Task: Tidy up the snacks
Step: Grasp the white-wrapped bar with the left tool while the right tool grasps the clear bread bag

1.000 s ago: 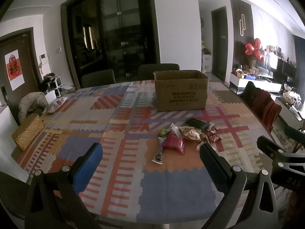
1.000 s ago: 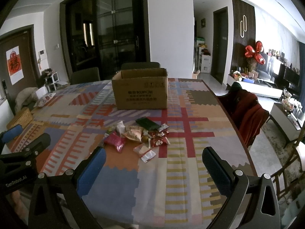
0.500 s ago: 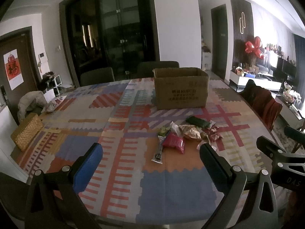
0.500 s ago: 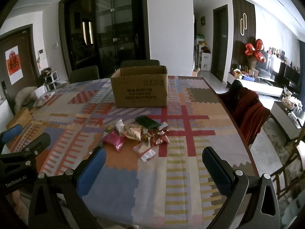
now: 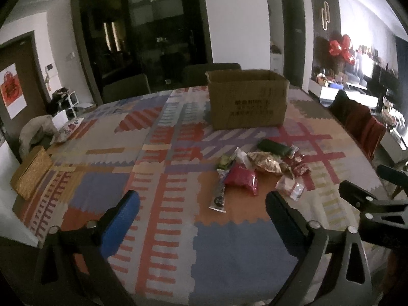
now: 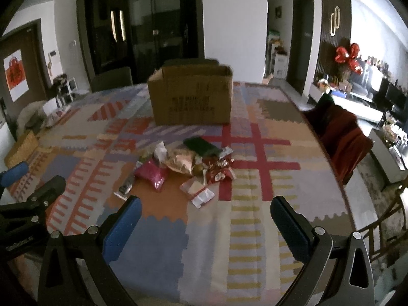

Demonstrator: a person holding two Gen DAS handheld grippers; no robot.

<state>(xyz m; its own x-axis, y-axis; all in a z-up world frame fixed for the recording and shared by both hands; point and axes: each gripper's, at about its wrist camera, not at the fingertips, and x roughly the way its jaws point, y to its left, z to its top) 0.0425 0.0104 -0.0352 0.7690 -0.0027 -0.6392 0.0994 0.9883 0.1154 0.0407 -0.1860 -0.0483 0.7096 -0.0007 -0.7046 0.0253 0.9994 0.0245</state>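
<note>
A pile of snack packets lies mid-table: a pink bag (image 5: 242, 179) (image 6: 152, 175), a dark green packet (image 5: 273, 147) (image 6: 201, 145), a golden bag (image 5: 266, 162) (image 6: 179, 163), red packets (image 6: 218, 170) and a long dark bar (image 5: 219, 193). An open cardboard box (image 5: 247, 99) (image 6: 192, 97) stands behind them. My left gripper (image 5: 201, 216) is open and empty, short of the pile. My right gripper (image 6: 206, 219) is open and empty, just short of a pale packet (image 6: 200, 192).
The table wears a patchwork cloth (image 5: 163, 158). A woven basket (image 5: 30, 172) sits at its left edge. Chairs stand behind the box (image 5: 211, 72) and a red-draped chair (image 6: 344, 137) stands at the right. Each gripper shows in the other's view.
Both grippers have moved forward toward the snack pile and box, which look larger and nearer now. Both stay open and empty. The snacks have not moved.
</note>
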